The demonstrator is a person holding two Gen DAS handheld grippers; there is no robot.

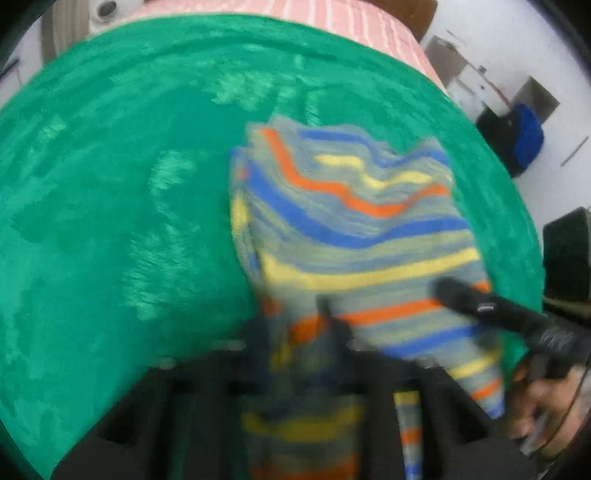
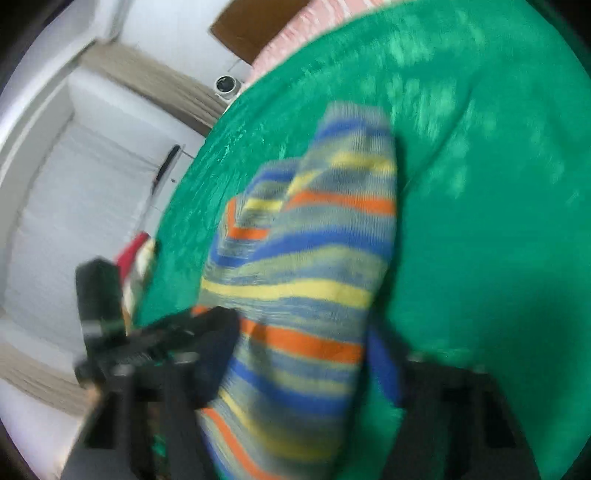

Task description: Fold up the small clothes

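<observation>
A small knitted garment (image 1: 351, 221) with blue, orange and yellow stripes lies on a green blanket (image 1: 110, 203); its near edge is raised off the blanket. In the blurred left wrist view, my left gripper (image 1: 299, 332) sits at that near edge, shut on a fold of the fabric. My right gripper (image 1: 461, 295) comes in from the right, one black finger lying across the garment's right side. In the right wrist view the garment (image 2: 306, 266) fills the gap between my right gripper's (image 2: 303, 343) fingers, which hold it. The left gripper's body (image 2: 99, 291) shows at the left.
Pink striped bedding (image 1: 351, 22) lies beyond the green blanket. Right of the bed are a blue bag (image 1: 528, 136) and a dark box (image 1: 565, 251). A red item (image 2: 133, 247) sits past the blanket's edge, near a white wall (image 2: 74, 184).
</observation>
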